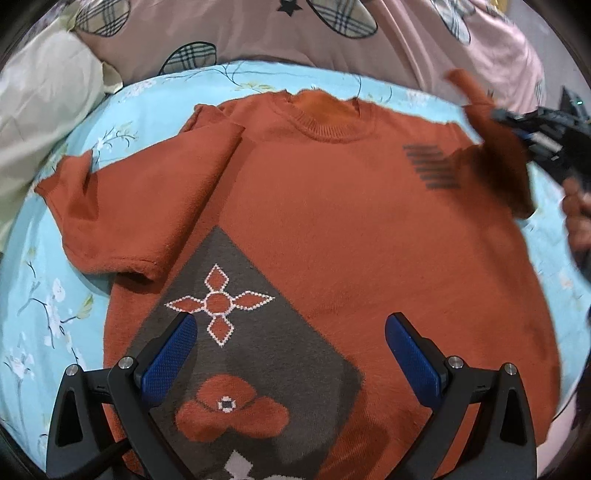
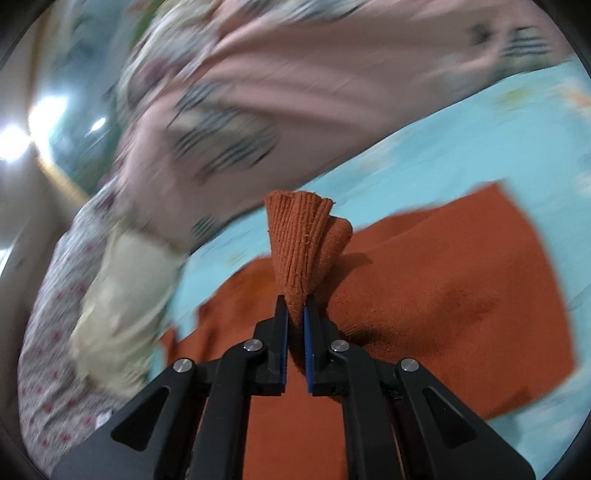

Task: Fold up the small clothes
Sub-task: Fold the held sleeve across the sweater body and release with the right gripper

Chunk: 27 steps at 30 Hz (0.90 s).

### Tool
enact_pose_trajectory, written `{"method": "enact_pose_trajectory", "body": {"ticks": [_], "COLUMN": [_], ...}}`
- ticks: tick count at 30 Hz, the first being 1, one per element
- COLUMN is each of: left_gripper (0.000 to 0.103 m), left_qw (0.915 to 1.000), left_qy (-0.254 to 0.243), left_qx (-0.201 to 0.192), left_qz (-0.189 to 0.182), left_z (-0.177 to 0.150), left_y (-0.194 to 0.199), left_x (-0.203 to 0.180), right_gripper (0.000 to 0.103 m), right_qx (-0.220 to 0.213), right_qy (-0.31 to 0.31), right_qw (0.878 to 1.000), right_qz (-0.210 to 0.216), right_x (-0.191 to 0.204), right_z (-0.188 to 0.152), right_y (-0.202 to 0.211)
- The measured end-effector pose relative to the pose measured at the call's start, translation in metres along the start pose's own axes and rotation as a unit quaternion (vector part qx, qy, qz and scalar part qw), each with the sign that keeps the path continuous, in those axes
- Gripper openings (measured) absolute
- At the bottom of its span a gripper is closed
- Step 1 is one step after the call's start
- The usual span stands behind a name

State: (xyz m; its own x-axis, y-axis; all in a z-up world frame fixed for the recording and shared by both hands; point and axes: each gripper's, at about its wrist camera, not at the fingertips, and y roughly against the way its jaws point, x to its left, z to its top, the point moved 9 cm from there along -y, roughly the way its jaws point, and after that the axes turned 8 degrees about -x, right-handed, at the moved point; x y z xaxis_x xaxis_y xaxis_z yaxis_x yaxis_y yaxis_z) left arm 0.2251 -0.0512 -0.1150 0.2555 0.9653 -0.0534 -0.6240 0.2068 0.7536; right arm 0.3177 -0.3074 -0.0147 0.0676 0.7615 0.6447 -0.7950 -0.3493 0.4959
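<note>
A small rust-orange sweater [image 1: 332, 206] with a grey patch of flower motifs lies face up on a light blue floral sheet [image 1: 44, 302]. Its left sleeve [image 1: 140, 206] is folded in over the body. My left gripper [image 1: 291, 332] is open and empty above the grey patch near the hem. My right gripper [image 2: 295, 314] is shut on the ribbed cuff of the right sleeve [image 2: 303, 240] and holds it up above the sweater; it also shows in the left wrist view [image 1: 517, 125] at the right edge. The right wrist view is blurred by motion.
A pink blanket [image 1: 258, 33] with plaid patches lies behind the sweater. A cream pillow [image 1: 44, 103] sits at the far left. A floral-print cloth [image 2: 51, 332] lies at the left of the right wrist view.
</note>
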Motion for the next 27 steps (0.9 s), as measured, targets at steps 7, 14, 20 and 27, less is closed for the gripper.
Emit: {"method": "enact_pose_trajectory", "body": {"ticks": [7,14,20,27], "left_gripper": [0.102,0.102,0.102,0.069], "left_qw": [0.9956,0.9831,0.976,0.9846], "left_qy": [0.047,0.114,0.146,0.131], "left_qx": [-0.004,0.014,0.016,0.017], "left_qz": [-0.081,-0.143,-0.16,-0.114], "left_z": [-0.001,0.016,0.048,0.056], "left_y": [-0.002,-0.039,-0.085,-0.108], "left_x": [0.004,0.005,-0.003,-0.004], "right_gripper": [0.008,0.02,0.038,0.043], "right_qx": [0.111,0.177,0.105,0.054], "right_qy": [0.018,0.015,0.009,-0.038], "right_qw": [0.992,0.983,0.994,0.998], "right_qz": [0.052,0.049,0.02,-0.022], "right_x": [0.081,0.085,0.059,0.015], "right_z": [-0.102,-0.146,-0.123,-0.108], "right_y": [-0.105,-0.13,-0.071,-0.014]}}
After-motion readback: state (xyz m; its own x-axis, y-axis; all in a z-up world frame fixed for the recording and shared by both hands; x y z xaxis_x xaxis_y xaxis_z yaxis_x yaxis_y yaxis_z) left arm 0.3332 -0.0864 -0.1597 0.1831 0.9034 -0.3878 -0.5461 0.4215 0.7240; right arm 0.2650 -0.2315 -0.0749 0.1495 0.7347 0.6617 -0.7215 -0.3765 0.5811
